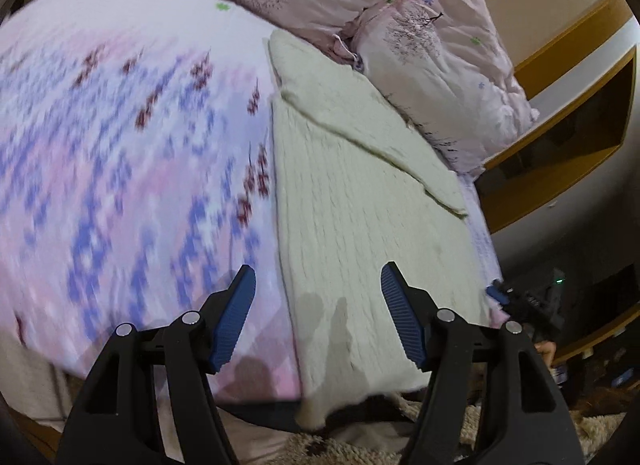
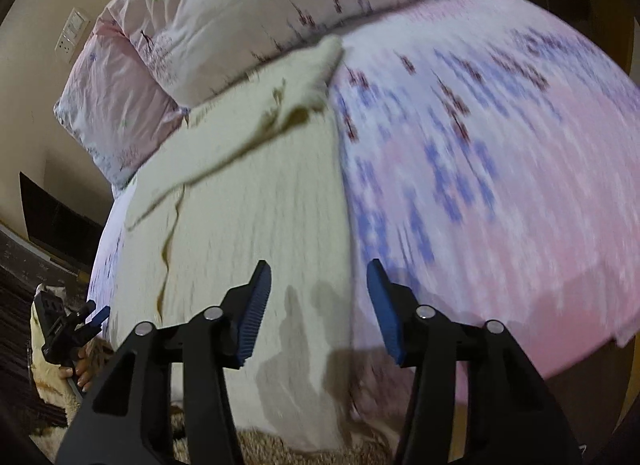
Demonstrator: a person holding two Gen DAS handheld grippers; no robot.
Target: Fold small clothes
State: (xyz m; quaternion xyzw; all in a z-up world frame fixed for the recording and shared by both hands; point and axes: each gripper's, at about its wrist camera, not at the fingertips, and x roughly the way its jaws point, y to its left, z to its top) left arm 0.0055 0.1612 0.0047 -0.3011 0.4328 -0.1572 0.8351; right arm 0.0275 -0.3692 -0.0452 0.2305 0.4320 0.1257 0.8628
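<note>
A cream knitted garment (image 1: pixel 352 201) lies spread flat on the bed, with one sleeve folded diagonally across its far part (image 1: pixel 360 113). It also shows in the right wrist view (image 2: pixel 256 193). My left gripper (image 1: pixel 318 305) is open and empty, hovering above the garment's near left edge. My right gripper (image 2: pixel 318 301) is open and empty, above the garment's near right edge. Each gripper shows small in the other's view: the right one (image 1: pixel 500 295) and the left one (image 2: pixel 94 315), both at the bed's near edge.
The bed has a pink and purple floral sheet (image 1: pixel 120 169). A pink floral duvet and pillow (image 1: pixel 420 37) lie at the head of the bed, touching the garment's far end. A shaggy rug (image 2: pixel 260 445) lies below the near edge. Wooden furniture (image 1: pixel 580 113) stands beside the bed.
</note>
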